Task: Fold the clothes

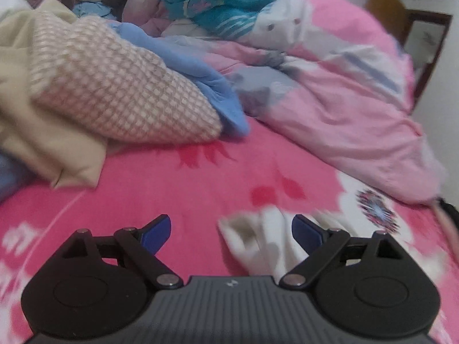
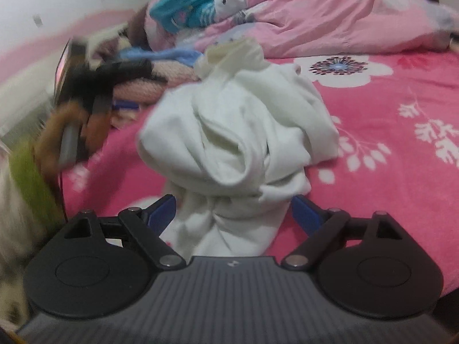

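A crumpled white garment (image 2: 235,132) lies in a heap on the pink flowered bed sheet (image 2: 387,109). My right gripper (image 2: 233,213) is open, its blue fingers (image 2: 162,212) on either side of the garment's near end without clamping it. In the left wrist view my left gripper (image 1: 231,233) is also open just above the sheet (image 1: 186,189). A blurred edge of the white garment (image 1: 258,243) lies by its right finger (image 1: 305,235). Seen from the right wrist, a person's hand (image 2: 57,126) holds the left gripper's blurred black body (image 2: 86,86) at the left.
A pile of clothes sits at the left: a beige knit sweater (image 1: 114,86), cream cloth (image 1: 43,143) and a blue garment (image 1: 206,77). A rumpled pink duvet (image 1: 344,100) with teal fabric (image 1: 218,3) fills the back. A wooden cabinet (image 1: 416,34) stands past the bed.
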Demonstrator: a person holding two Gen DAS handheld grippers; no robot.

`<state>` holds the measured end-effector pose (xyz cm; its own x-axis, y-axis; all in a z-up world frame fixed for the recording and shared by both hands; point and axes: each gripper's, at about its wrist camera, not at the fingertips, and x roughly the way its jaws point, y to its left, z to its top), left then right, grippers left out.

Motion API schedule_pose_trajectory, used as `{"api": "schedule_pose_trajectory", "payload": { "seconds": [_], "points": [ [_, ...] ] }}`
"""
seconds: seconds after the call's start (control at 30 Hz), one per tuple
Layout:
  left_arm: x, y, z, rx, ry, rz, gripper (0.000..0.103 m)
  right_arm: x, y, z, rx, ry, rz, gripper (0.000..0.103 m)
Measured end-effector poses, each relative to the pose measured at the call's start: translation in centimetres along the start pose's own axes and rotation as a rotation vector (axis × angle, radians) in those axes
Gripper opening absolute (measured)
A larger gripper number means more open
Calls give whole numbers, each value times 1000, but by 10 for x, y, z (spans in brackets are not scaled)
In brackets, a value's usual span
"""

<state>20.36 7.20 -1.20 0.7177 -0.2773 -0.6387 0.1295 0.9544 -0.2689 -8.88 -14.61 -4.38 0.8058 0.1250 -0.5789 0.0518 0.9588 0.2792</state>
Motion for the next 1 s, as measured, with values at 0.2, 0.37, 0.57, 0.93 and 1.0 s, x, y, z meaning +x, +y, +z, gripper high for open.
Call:
{"api": "schedule_pose_trajectory", "payload": {
  "seconds": [0.2, 0.37, 0.57, 0.93, 1.0],
  "points": [
    [73, -28, 16, 111, 110, 103, 71, 26, 20, -8, -111, 7, -83, 89],
    [105, -51, 13, 249, 210, 183, 56, 35, 10, -6, -116, -13, -90, 88],
    [76, -63, -4, 354, 296, 158, 35, 27, -17, 6, -28, -41, -117, 42],
    [-16, -57, -56, 505, 345, 105, 21, 29, -109, 58, 1, -23, -160, 31],
    [-32, -62, -68, 535, 341, 95, 18, 39, -121, 69, 5, -29, -148, 31]
  ]
}}
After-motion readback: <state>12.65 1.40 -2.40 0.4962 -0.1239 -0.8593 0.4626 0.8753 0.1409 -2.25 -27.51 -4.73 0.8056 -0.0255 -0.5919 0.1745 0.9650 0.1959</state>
